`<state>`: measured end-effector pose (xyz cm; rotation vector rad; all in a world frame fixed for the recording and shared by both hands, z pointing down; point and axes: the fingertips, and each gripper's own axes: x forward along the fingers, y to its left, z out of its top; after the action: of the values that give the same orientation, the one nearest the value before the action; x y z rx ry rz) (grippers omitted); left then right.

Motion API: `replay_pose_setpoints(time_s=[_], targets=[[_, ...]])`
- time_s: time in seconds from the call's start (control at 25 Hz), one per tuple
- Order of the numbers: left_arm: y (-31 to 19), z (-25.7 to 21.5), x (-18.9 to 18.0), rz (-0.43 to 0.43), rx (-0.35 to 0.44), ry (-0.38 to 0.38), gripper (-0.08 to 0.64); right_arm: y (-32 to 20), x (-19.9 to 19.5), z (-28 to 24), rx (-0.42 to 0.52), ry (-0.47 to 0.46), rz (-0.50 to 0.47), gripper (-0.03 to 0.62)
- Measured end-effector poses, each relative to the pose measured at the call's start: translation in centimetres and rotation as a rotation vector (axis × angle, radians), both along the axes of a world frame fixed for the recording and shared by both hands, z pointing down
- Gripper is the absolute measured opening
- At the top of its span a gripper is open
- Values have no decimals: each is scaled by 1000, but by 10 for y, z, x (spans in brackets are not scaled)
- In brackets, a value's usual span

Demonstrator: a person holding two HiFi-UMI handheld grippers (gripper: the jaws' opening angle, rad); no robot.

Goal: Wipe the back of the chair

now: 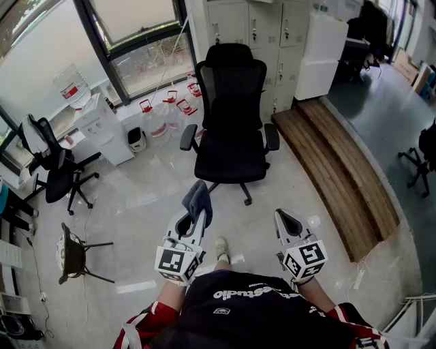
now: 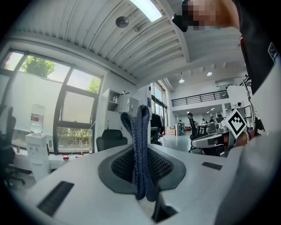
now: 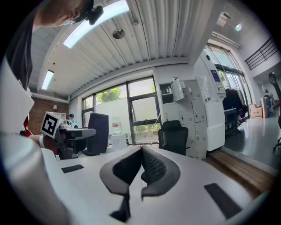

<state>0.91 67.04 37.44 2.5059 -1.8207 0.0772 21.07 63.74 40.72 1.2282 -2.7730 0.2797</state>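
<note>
The left gripper [image 1: 194,218] was clenched on a folded cloth [image 1: 199,199]; the right gripper [image 1: 286,221] was pressed closed on nothing. The chair [image 1: 231,146] stood straight ahead, well apart from both, its upright back [image 1: 231,85] beyond the seat, slightly nearer the left gripper.

— Bright enough in the head view?

— Plenty. Pours in through the windows [image 1: 136,17] at eleven o'clock, glares pale off the floor [image 1: 146,198] near nine, throws faint shadows.

— Same in the gripper views?

— Burns out white on the ceiling light [image 2: 147,8] at twelve o'clock in the left gripper view, on another strip [image 3: 96,21] at eleven in the right. Bends hard at the rims, goes black in every corner. Holds the cloth [image 2: 141,149] sharp, blurs the nearest surfaces.
</note>
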Motion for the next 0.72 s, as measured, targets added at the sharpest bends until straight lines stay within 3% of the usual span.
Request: replay_pose_setpoints(time_s=[0.72], targets=[[-11,0,0,4,-8,-1,61,-11,2,1,-12,-16,11,15]])
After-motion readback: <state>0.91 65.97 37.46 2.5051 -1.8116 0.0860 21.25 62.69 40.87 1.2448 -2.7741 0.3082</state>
